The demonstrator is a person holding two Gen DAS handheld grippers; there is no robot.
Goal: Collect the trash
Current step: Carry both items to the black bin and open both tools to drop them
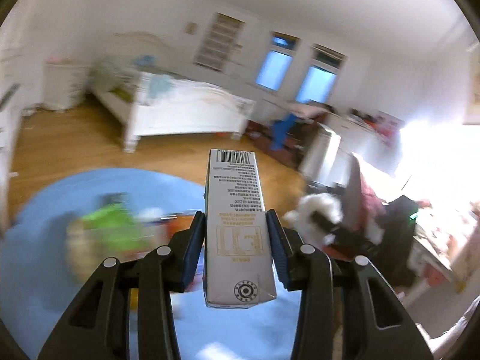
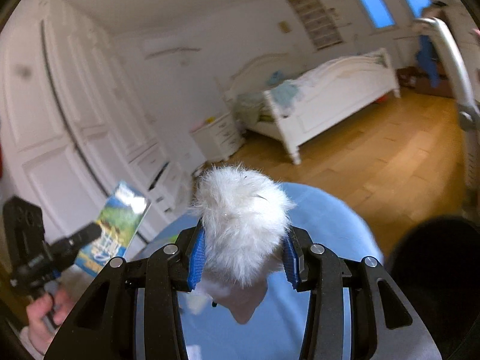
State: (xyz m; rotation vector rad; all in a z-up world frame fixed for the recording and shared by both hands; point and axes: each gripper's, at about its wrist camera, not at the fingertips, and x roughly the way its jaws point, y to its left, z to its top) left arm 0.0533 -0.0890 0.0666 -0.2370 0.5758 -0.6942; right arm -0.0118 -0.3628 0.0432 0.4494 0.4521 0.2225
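Both grippers carry a load above a round blue rug (image 1: 99, 186) in a bedroom. Nearest the lens, the left gripper (image 1: 237, 219) has its jaws clamped on a tall drink carton (image 1: 237, 225). The carton sits squarely between the blue pads, its long axis running straight out along the fingers, barcode end away from the jaws and the folded base back toward the camera. Its visible face is grey-white with small black print and a pale gold panel; seen from the right wrist, the carton (image 2: 117, 225) shows a blue and green printed front, with a hand (image 2: 45, 318) on the tool's handle below it.

The right gripper (image 2: 244, 237) has its jaws closed on a white fluffy clump (image 2: 243, 219), which bulges up and forward past the fingertips while a smoother pale flap hangs below them. In the left wrist view the same clump (image 1: 318, 210) sits off to the carton's right.

No bin can be made out in either view, so neither hand can be called nearer to a drop-off point. Beyond the rug lie blurred green and orange items (image 1: 111, 228), wood floor (image 2: 375, 156) and a white bed (image 1: 186, 111).
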